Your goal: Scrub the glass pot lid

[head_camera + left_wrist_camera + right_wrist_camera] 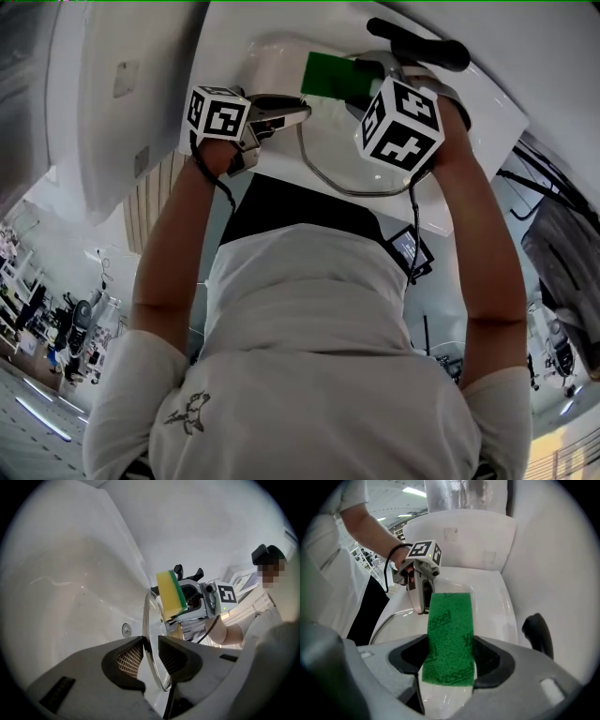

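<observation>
The left hand-held gripper (151, 649) is clamped near level, the right hand-held gripper (450, 654) clamped pointing steeply down.

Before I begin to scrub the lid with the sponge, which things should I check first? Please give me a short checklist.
1. Left gripper fingers clamp the lid by its rim: ok.
2. Lid stands on edge above the sink: ok.
3. Right gripper fingers hold the sponge firmly: ok.
4. Sponge already touches the glass: cannot tell.
5. Green rough side faces the lid: cannot tell.
6. Water or soap on the sponge: cannot tell.
</observation>
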Demonstrator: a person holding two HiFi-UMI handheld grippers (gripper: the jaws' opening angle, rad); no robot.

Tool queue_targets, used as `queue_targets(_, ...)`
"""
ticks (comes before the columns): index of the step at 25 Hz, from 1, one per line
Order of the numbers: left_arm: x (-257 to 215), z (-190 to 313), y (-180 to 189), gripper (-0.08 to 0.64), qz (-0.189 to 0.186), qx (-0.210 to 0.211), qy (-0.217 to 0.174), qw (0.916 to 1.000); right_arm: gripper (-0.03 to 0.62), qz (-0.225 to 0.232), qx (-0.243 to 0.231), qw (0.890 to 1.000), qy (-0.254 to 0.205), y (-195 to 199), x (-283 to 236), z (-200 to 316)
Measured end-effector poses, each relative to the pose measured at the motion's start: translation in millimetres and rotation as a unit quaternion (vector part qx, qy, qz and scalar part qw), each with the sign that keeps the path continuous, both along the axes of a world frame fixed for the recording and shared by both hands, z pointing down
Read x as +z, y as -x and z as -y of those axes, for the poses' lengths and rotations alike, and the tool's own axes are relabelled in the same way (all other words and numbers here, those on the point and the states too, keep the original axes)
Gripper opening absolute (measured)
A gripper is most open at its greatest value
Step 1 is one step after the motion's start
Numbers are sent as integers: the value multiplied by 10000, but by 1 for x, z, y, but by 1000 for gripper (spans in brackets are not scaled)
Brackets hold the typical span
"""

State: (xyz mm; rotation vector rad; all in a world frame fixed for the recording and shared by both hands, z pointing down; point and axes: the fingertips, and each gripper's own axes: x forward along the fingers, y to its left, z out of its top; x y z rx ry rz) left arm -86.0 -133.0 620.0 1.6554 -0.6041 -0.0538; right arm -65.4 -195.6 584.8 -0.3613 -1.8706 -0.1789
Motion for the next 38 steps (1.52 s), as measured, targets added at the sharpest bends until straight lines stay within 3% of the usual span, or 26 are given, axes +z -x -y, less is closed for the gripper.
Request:
queue_targets(7, -1, 1, -1, 98, -21, 29, 1, 10000, 291, -120, 291, 9995, -58, -33, -5, 14)
queue_targets(13, 0, 0, -2, 98, -24, 37, 13, 10000, 291, -304, 840, 9960, -27, -86, -2, 31)
queue_targets(20, 1, 0, -1, 98, 20, 91, 11, 10000, 291, -605, 1808, 9815, 174, -168, 8, 42)
queue_targets(24, 1, -1, -1, 98, 35, 128, 13, 9999, 291, -1073, 2062, 9725, 123, -222, 20, 40)
queue_targets(27, 1, -1, -1, 98, 51, 157, 12, 9999, 291, -1267, 2133, 9687, 86, -240, 23, 38)
queue_targets(30, 0, -1, -2, 98, 90, 218, -14, 9997, 293, -1130, 1976, 9737, -78, -223, 13, 43)
queue_targets(33, 0, -1, -3, 98, 119, 254, -34, 9996, 293, -707, 1658, 9835, -174, -172, 1, 47)
queue_targets(38, 0, -1, -4, 98, 161, 294, -39, 9994, 293, -324, 467, 9965, -613, -83, -2, 37)
